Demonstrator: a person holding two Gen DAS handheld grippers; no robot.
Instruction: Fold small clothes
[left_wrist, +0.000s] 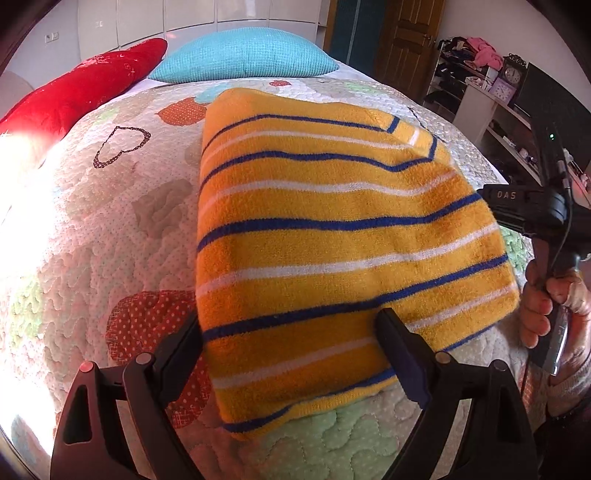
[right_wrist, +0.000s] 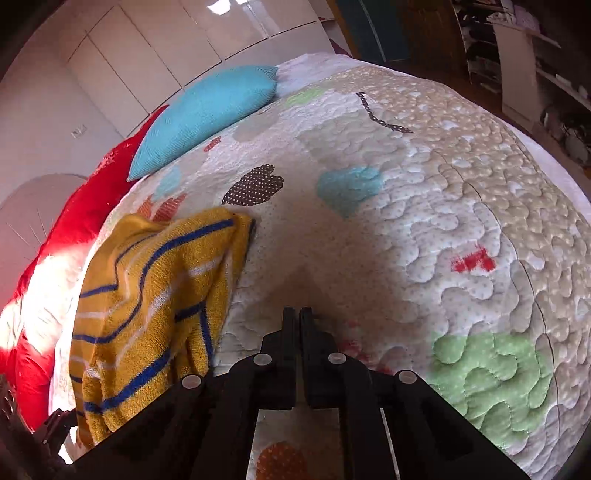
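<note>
A folded yellow garment (left_wrist: 332, 236) with blue and white stripes lies on the quilted bedspread (left_wrist: 110, 229). My left gripper (left_wrist: 291, 332) is open, its two fingers wide apart at the garment's near edge, one finger on each side of its near left part. The right gripper's body (left_wrist: 532, 210) shows at the garment's right edge, held by a hand. In the right wrist view the garment (right_wrist: 159, 306) lies at the left, and my right gripper (right_wrist: 298, 314) is shut and empty above the bare bedspread (right_wrist: 406, 221), to the right of the garment.
A red pillow (left_wrist: 74, 92) and a turquoise pillow (left_wrist: 243, 55) lie at the head of the bed. White cupboards stand behind. Shelves with clothes and a clock (left_wrist: 513, 75) stand at the right, next to a wooden door (left_wrist: 410, 40).
</note>
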